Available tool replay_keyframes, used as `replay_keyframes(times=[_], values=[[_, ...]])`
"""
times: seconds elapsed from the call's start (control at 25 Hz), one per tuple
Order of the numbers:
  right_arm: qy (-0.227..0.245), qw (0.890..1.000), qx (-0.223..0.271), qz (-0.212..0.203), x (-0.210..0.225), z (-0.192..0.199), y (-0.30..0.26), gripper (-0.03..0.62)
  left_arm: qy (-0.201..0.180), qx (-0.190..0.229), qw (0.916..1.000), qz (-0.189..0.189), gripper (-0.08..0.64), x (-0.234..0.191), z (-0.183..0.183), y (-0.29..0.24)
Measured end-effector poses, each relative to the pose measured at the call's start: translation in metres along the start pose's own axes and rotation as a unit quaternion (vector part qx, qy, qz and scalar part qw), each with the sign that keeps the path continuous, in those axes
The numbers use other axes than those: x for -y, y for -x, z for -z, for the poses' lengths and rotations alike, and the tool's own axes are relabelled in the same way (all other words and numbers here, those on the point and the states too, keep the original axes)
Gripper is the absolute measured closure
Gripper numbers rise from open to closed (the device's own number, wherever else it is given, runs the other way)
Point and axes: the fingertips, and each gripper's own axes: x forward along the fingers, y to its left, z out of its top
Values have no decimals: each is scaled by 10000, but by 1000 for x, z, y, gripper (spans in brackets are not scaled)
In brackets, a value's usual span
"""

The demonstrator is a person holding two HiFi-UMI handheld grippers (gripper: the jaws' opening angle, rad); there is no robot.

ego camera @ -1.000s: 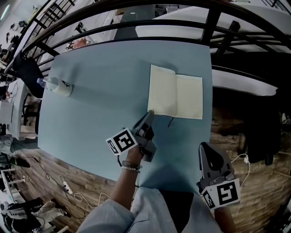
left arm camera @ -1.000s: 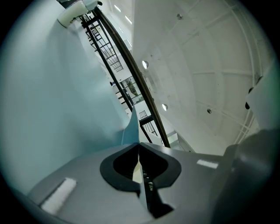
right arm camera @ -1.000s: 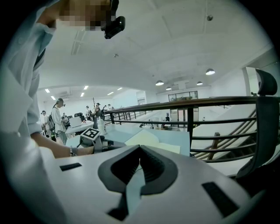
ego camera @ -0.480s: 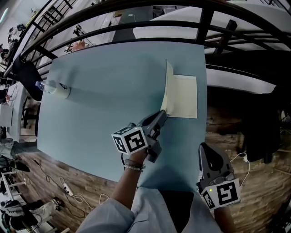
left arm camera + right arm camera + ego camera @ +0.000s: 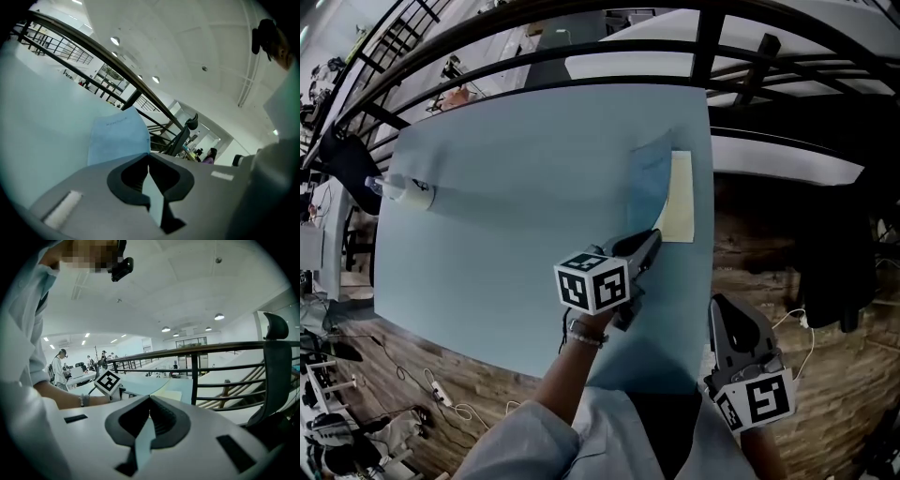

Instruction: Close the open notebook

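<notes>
**One notebook, mostly closed**

Notebook (image 5: 661,192) was logged at the desk's (image 5: 516,187) far right, its blue cover (image 5: 645,183) clamped at the near corner by the left gripper (image 5: 653,238) and folded nearly over. A page strip (image 5: 680,197) was left exposed. Right gripper (image 5: 724,307) was found closed, empty.

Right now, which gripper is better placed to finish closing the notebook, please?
Left. The left gripper is shut on the notebook's blue cover, which stands half-folded over the cream page; the right gripper hangs empty off the table's near corner.
</notes>
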Motion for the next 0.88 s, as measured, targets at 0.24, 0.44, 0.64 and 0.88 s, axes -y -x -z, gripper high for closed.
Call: replay_keyframes(times=[0.24, 0.44, 0.64, 0.88], values=[[-47, 10000, -46, 30, 12, 6, 4, 591, -698, -665, 9951, -222, 546, 5, 24, -32], [-64, 10000, -67, 23, 20, 8, 4, 591, -1180, -1110, 9860, -396, 546, 3, 40, -52], [-112, 9999, -81, 47, 28, 12, 5, 591, -1649, -1494, 9735, -535, 546, 0, 55, -66], [-170, 9998, -120, 61, 34, 16, 9, 591, -2131, -1801, 9579, -671, 545, -2, 66, -80]])
